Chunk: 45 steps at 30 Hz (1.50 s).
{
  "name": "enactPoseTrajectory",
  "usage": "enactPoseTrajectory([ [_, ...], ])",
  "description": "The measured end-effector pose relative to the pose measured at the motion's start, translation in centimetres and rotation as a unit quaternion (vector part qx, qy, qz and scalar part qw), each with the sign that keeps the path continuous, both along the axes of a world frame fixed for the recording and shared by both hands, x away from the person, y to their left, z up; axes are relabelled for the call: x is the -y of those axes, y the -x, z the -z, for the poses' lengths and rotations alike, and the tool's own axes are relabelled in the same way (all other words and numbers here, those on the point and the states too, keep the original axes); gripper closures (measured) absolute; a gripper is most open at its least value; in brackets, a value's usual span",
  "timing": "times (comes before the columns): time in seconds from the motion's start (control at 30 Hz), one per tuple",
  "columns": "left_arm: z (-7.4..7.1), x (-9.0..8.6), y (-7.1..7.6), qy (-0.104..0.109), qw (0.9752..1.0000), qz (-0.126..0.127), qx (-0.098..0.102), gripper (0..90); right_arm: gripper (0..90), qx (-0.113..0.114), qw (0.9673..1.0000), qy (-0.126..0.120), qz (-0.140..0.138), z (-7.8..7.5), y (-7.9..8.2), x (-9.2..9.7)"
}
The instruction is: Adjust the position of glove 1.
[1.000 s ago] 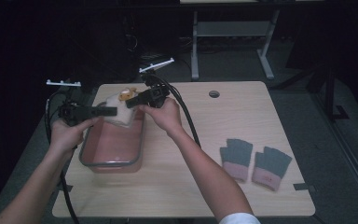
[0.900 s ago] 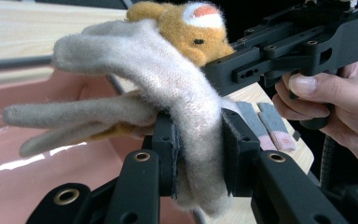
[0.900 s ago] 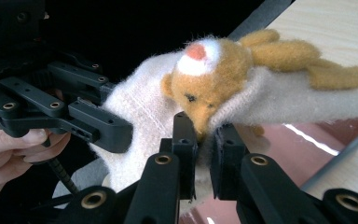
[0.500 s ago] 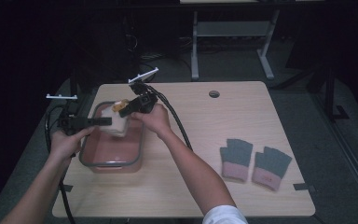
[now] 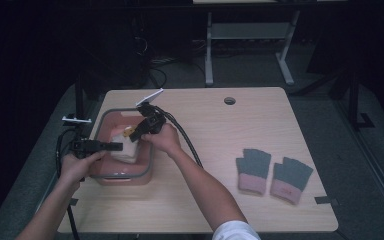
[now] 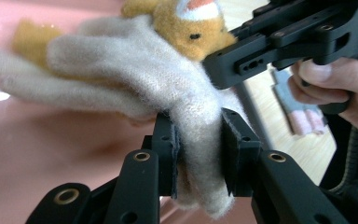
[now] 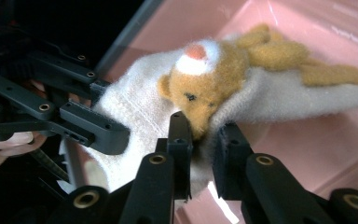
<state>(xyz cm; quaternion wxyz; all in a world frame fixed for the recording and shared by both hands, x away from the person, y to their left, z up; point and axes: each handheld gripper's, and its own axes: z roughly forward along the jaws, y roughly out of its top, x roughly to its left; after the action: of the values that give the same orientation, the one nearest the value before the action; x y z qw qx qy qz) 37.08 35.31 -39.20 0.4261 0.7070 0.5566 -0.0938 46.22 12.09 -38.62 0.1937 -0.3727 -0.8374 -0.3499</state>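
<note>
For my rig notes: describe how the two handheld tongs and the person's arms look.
Both tongs, left and right, are matt black, with two flat jaws on linked bars studded with brass-ringed holes. Thick black cables trail from them. Each carries a pale plate on top. The forearms are bare; a white sleeve shows.

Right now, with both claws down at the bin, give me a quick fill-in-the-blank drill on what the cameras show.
1. Both claws hold one cream glove over the ____ bin.
2. The glove bears an orange ____ face.
3. The left claw stands ____ on the glove's cuff.
4. The spare pair of gloves on the table is grey and ____.

Missing words: pink; bear; shut; pink
</note>
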Motion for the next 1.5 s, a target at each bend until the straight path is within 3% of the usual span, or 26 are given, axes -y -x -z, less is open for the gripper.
enactPoseTrajectory([
  [0.17,0.7,0.1,-0.1,-0.027,0.9992,-0.017,-0.025,69.5,70.6,-0.002,0.9998,0.022,0.003,0.6,0.0,-0.3],
  [0.27,0.9,0.2,-0.1,-0.052,0.9980,-0.014,-0.034,69.3,69.1,-0.002,0.9997,0.026,0.001,0.4,0.1,-0.3],
  [0.53,1.6,0.1,0.0,-0.107,0.9928,-0.008,-0.054,67.7,63.5,0.009,0.9995,0.031,-0.001,0.0,0.4,-0.1],
  [0.73,1.1,0.3,0.0,-0.104,0.9932,-0.015,-0.051,59.1,62.9,0.020,0.9995,0.023,0.001,-0.9,0.8,0.5],
  [0.87,-0.1,0.4,0.0,-0.111,0.9932,-0.019,-0.029,52.7,62.8,0.027,0.9994,0.019,0.002,-1.5,1.2,1.1],
  [1.0,-1.5,0.7,-0.1,-0.121,0.9924,-0.022,-0.010,53.3,62.8,0.037,0.9992,0.012,0.005,-2.1,1.6,2.0],
  [1.1,-2.3,1.0,0.0,-0.123,0.9920,-0.025,0.014,59.4,62.4,0.041,0.9991,0.005,0.007,-2.6,1.9,2.7],
  [1.3,-1.2,1.7,-0.5,-0.141,0.9898,-0.013,-0.011,66.7,62.1,0.048,0.9987,-0.007,0.013,-3.2,2.4,4.3],
  [1.5,0.0,2.0,-0.9,-0.163,0.9861,0.001,-0.032,66.7,60.8,0.053,0.9983,-0.016,0.014,-3.6,2.8,5.5],
])
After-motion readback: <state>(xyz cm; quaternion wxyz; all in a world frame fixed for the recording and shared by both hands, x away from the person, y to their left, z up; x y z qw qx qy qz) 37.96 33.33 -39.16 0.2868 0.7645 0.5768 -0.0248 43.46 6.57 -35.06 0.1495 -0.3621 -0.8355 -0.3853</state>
